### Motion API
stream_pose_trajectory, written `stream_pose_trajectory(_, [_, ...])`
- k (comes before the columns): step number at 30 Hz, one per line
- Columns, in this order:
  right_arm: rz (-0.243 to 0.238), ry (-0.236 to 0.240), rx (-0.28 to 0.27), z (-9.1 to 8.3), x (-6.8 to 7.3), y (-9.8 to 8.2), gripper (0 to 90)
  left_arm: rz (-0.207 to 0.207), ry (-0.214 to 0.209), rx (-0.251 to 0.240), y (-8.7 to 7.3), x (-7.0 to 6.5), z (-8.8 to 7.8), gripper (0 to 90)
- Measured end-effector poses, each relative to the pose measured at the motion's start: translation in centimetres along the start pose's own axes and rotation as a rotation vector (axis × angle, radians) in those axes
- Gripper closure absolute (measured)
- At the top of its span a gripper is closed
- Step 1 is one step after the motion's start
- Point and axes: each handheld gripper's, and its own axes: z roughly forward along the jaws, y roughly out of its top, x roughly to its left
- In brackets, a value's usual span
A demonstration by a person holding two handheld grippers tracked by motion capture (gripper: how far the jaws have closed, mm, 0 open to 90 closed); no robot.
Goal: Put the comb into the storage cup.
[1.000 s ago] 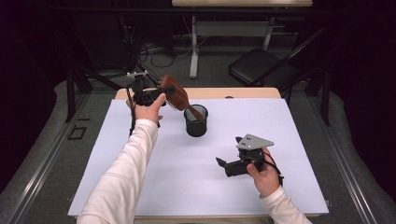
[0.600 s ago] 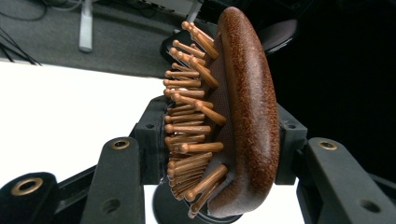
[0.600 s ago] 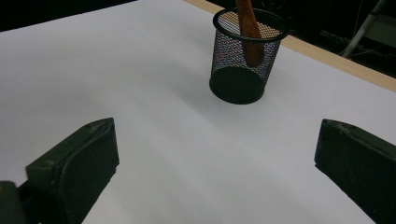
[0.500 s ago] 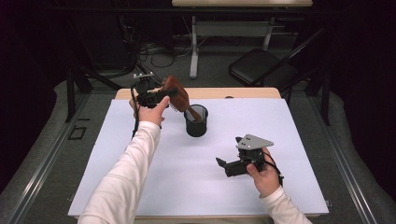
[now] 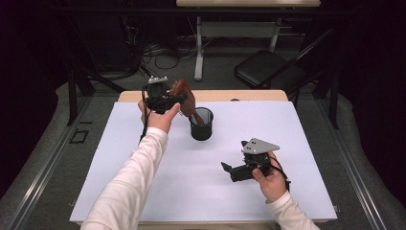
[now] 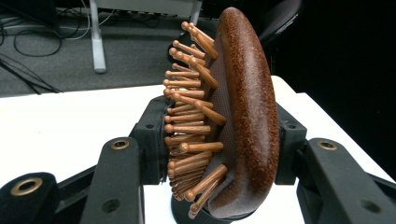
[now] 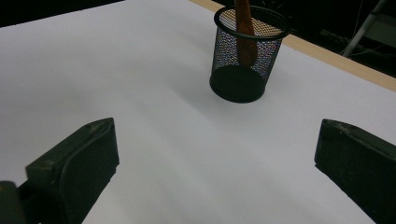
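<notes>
Your left gripper (image 5: 174, 98) is sitting toward the far left of the table (image 5: 306, 143), its 2 jaws closing on the head of the hairbrush (image 6: 233, 116), 1 on either side. The brush's handle is slanting down to the right into the mesh cup (image 5: 201, 123), which is standing on the table just right of that gripper, near the far edge. Your right gripper (image 5: 228, 168) is resting nearer you, to the right of the cup and well apart from it, jaws spread and pointing left.
</notes>
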Motion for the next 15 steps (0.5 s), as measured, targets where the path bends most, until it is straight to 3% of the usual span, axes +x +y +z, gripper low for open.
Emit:
stream_pose_trajectory(6, [-0.002,0.002,0.002,0.01,0.01,-0.01,0.0,0.069,0.019,0.008,-0.17,-0.68,0.15,50.5])
stream_pose_trajectory(15, [-0.004,0.002,0.002,0.03,0.03,-0.02,0.0,0.111,0.040,0.012,-0.27,-1.02,0.23,50.4])
